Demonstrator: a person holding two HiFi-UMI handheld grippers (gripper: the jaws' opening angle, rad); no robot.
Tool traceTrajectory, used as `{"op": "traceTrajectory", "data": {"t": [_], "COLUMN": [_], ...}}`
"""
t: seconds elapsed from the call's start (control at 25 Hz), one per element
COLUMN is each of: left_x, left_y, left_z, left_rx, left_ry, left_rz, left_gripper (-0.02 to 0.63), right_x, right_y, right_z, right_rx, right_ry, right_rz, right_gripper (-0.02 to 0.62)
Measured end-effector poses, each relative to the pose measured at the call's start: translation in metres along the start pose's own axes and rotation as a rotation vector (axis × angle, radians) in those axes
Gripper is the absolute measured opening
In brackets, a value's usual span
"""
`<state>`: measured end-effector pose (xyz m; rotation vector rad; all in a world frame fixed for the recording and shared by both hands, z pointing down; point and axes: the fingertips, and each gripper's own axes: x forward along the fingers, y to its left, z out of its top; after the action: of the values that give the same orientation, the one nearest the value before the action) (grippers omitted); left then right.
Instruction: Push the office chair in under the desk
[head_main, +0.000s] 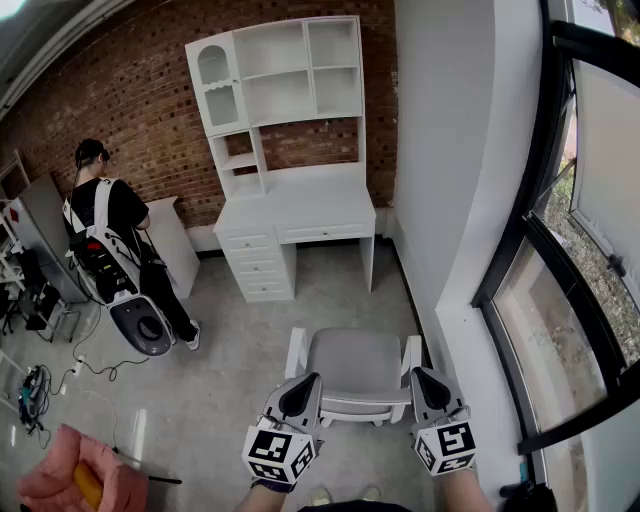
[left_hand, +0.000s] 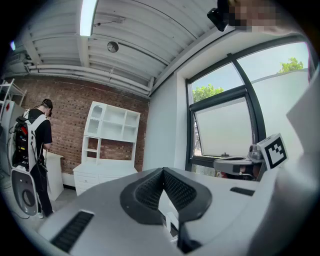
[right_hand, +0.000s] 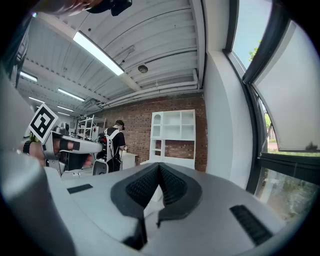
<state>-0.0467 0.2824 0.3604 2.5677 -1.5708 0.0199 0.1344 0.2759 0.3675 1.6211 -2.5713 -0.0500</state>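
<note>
The office chair, with a grey seat and white arms, stands on the concrete floor just in front of me. It is some way short of the white desk with its shelf unit, which is against the brick wall. My left gripper is shut and empty over the chair's near left corner. My right gripper is shut and empty over the near right corner. Whether either touches the chair I cannot tell. The left gripper view shows closed jaws pointing toward the desk. In the right gripper view the jaws are also closed.
A person with a backpack stands at the left beside a white cabinet. The white wall and dark-framed window run close along the chair's right side. Cables lie on the floor at far left. Bare floor separates chair and desk.
</note>
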Motion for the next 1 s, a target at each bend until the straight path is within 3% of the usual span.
{"op": "traceTrajectory", "data": {"t": [0.6,1.0], "left_x": [0.000,-0.002], "left_y": [-0.004,0.008], "left_z": [-0.008,-0.039], "left_rx": [0.006,0.008], "left_ry": [0.015,0.073], "left_rz": [0.006,0.061], "left_gripper": [0.005,0.006], "right_x": [-0.005,-0.012], "right_y": [0.004,0.002], "right_z": [-0.003,-0.026], "right_rx": [-0.026,-0.029], "right_ry": [0.003,0.037], "right_rz": [0.001,0.006], "right_gripper": [0.002,0.002]}}
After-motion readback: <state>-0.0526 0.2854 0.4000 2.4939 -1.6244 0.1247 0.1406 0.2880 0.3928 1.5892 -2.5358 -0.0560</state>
